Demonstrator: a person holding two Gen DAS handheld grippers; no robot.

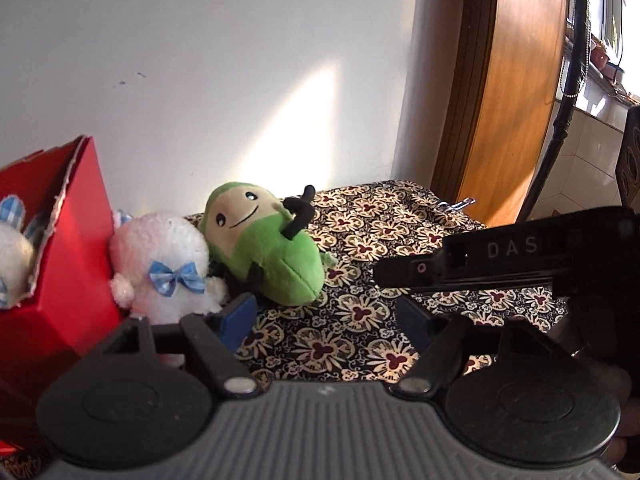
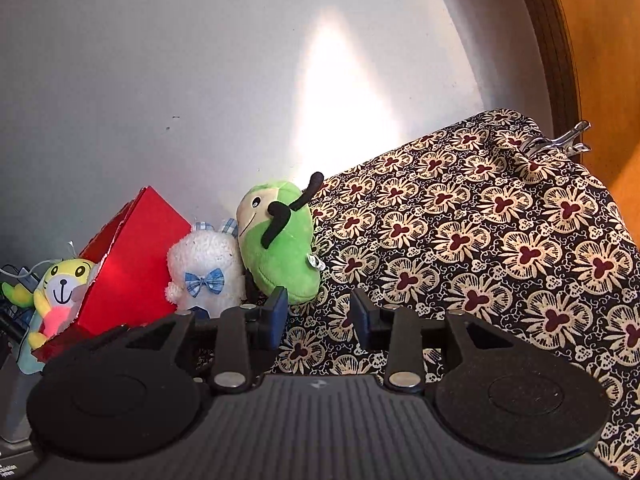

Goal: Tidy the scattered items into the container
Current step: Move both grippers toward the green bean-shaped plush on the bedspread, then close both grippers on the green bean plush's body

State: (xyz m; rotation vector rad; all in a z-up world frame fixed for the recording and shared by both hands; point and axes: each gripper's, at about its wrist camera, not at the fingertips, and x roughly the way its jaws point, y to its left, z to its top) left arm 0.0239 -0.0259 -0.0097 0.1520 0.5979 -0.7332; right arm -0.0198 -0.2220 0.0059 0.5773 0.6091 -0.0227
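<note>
Both jaws gape empty: left hand-held gripper (image 1: 324,314) and right hand-held gripper (image 2: 319,312) over the floral-clothed worktop (image 2: 500,240). Just ahead-left, the green plush (image 1: 276,260) leans on the white bow-tied plush (image 1: 168,272), propped against the red box (image 1: 76,248), probably awaiting pickup.

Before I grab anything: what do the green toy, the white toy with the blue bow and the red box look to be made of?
Green toy: short, matte plush, apparently stuffed; seams and soft bulges show. White toy: fluffier, nubbly fleece with a checked fabric bow. Red box: looks like cardboard with a smooth red face; its top edge is torn, showing a pale, ragged core.
</note>
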